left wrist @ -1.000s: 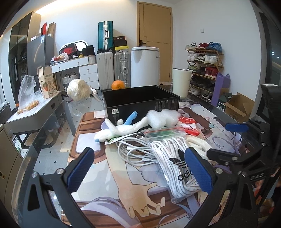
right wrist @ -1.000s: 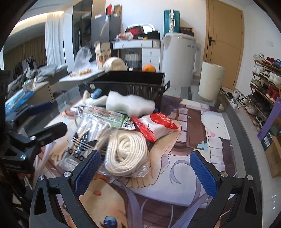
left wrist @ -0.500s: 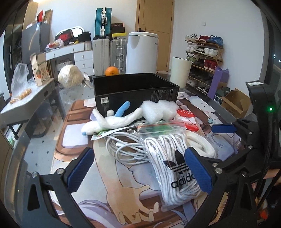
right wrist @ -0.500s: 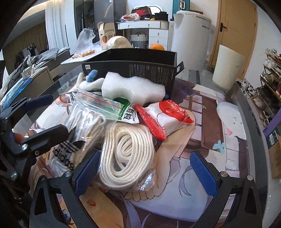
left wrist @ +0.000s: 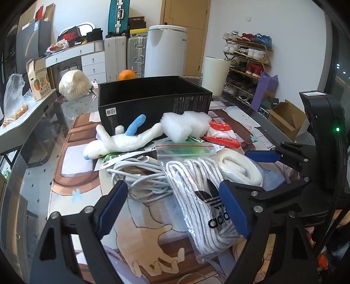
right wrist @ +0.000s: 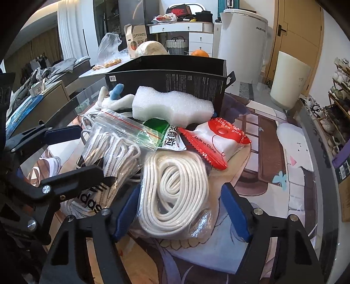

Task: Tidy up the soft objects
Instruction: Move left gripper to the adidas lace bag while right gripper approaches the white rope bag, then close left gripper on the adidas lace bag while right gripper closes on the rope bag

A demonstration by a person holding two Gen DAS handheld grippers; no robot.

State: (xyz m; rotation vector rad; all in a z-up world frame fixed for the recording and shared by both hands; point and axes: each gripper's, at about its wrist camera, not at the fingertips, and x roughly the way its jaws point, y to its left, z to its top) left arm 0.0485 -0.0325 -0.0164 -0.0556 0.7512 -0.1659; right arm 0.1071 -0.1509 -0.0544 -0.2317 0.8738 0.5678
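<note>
The left tool (left wrist: 174,206) gapes wide astride the clear zip bag of striped white laces (left wrist: 202,192), whose long axis runs from frame centre to lower right. The right tool (right wrist: 178,210), also spread, straddles the bagged coil of cream rope (right wrist: 175,192), lengthwise toward the black open box (right wrist: 175,75).

The room was bright, its walls white (left wrist: 229,19). A tan wooden door (left wrist: 186,24) stood at the back, with a tall white appliance (left wrist: 166,50) and two silver suitcases (left wrist: 125,54) before it — a teal suitcase (left wrist: 119,15) rested on top. A white drawer unit (left wrist: 87,63) stood to the left. A shoe rack (left wrist: 247,59) lined the right wall. A white bin (right wrist: 288,85) stood on the pale tiled floor (right wrist: 246,87) — curtains (right wrist: 65,35) hung far left.
</note>
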